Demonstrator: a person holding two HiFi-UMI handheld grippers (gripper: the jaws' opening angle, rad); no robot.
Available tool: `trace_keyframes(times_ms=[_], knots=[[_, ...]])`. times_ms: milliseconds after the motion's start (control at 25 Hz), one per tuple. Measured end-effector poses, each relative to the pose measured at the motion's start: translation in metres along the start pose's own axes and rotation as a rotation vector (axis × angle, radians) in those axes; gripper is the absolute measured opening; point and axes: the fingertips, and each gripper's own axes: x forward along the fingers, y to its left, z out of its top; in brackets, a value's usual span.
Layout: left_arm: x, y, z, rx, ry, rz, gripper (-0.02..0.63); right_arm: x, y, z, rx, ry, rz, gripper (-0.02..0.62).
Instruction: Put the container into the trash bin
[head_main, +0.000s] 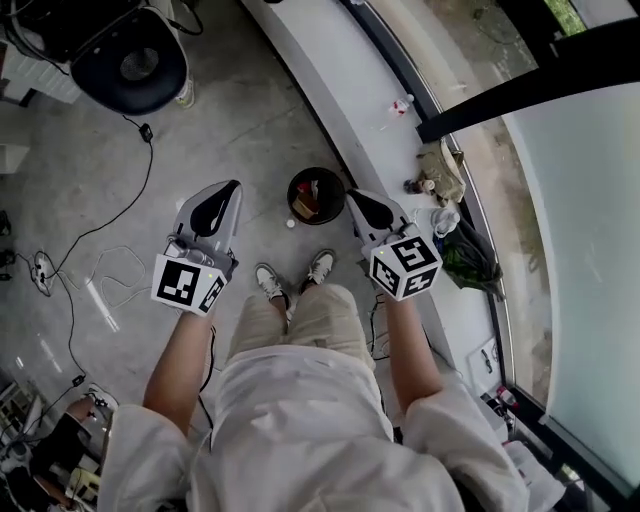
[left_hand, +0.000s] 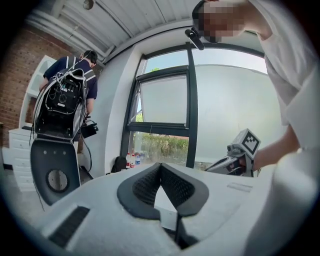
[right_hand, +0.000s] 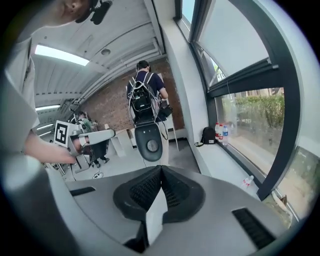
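Only the head view shows the one trash bin (head_main: 293, 184) on the floor, with the container (head_main: 306, 203) inside. The two gripper views each show closed, empty jaws: left gripper (left_hand: 160, 167), right gripper (right_hand: 161, 170).

Head camera looks steeply down, left tongs (head_main: 232, 190) and right tongs (head_main: 356, 198) close beneath, floor (head_main: 240, 120) far below. The left tongs' camera faces level toward the window (left_hand: 165, 100), catching the right tongs (left_hand: 212, 169); the right's faces back indoors, catching the left tongs (right_hand: 110, 133).
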Motion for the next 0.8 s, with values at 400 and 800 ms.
trace_keyframes(times_ms=[400,800], knots=[[-0.033,-0.002,0.085,0.041,-0.127,0.078,0.017,-0.040,0.020,0.077,-0.070,-0.110,0.034,0.002],[-0.060,0.003,0.150,0.106,-0.247,0.155,0.017,-0.082,0.012,0.133,-0.153,-0.219,0.036,0.002]])
